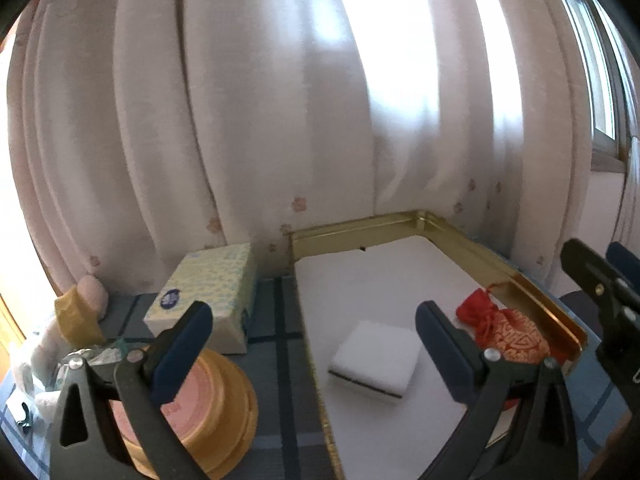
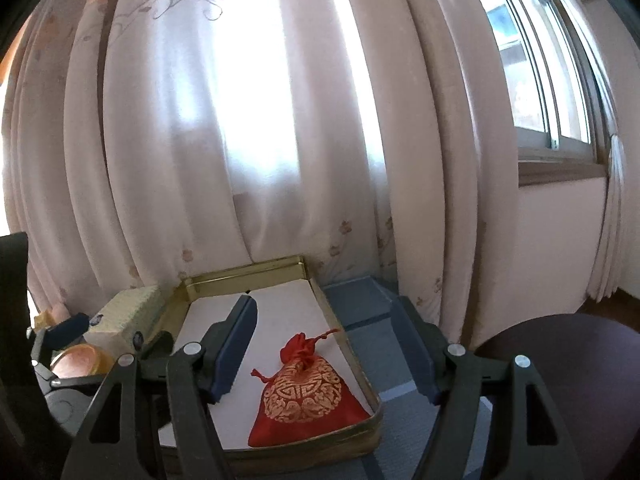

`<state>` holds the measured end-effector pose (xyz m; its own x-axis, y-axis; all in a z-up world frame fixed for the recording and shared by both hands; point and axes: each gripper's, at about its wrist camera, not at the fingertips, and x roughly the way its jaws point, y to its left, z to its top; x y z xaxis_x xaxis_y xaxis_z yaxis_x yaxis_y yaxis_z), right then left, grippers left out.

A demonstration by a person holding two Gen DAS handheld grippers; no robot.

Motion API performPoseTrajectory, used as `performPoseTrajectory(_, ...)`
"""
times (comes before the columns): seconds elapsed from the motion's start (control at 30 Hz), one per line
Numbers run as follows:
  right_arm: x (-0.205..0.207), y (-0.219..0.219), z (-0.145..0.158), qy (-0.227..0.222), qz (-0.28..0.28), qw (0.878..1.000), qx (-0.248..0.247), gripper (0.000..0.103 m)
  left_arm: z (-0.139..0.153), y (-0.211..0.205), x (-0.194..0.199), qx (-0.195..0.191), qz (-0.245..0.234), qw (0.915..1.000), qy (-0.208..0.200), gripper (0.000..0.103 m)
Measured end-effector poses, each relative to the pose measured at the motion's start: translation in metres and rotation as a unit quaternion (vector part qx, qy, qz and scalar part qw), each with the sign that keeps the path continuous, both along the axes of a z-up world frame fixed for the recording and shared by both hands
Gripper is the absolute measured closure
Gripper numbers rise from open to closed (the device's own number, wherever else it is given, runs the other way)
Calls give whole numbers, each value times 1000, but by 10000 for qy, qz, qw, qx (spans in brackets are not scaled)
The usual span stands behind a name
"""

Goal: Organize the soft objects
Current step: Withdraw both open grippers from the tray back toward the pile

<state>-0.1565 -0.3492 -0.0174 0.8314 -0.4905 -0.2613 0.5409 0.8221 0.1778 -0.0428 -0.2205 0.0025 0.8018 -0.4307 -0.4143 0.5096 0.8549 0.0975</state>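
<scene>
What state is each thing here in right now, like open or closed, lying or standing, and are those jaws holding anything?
Left gripper: jaws open, empty.
Right gripper: jaws open, empty.
Red pouch: drawstring tied shut, lying flat in the tray.
White folded cloth: folded, lying flat in the tray.
Gold tray: lidless, on the table.
Tissue box: lying outside the tray.
Round yellow container: lid on, outside the tray.

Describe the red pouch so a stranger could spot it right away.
Find the gold-rimmed tray on the table by the curtain. The pouch lies inside, in its near right corner. It is the only red thing there, gold-patterned and tied with a cord, unlike the plain white sponge.
</scene>
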Motion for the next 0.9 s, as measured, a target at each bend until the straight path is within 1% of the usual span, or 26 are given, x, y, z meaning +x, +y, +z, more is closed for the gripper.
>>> performPoseTrajectory(0.17, -3, 6, 2, 23, -93, 9998, -147, 31, -1, 9, 0, -81, 74, 9999, 21, 0)
performPoseTrajectory(0.43, -5, 11, 3, -31, -163, 9997, -184, 31, -1, 24, 3, -146, 176, 9997, 17, 0)
performPoseTrajectory(0.6, -5, 16, 3, -108, -78, 9999, -103, 31, 0, 34, 2, -181, 188, 9997, -11, 0)
performPoseTrajectory(0.77, -5, 23, 3, -355, -23, 9992, 194, 31, 1, 51, 2, -294, 166, 9994, -10, 0)
performPoseTrajectory(0.9, 0, 33, 3, -428, 42, 9985, 342, 31, 1, 68, 8, -388, 269, 9988, 104, 0)
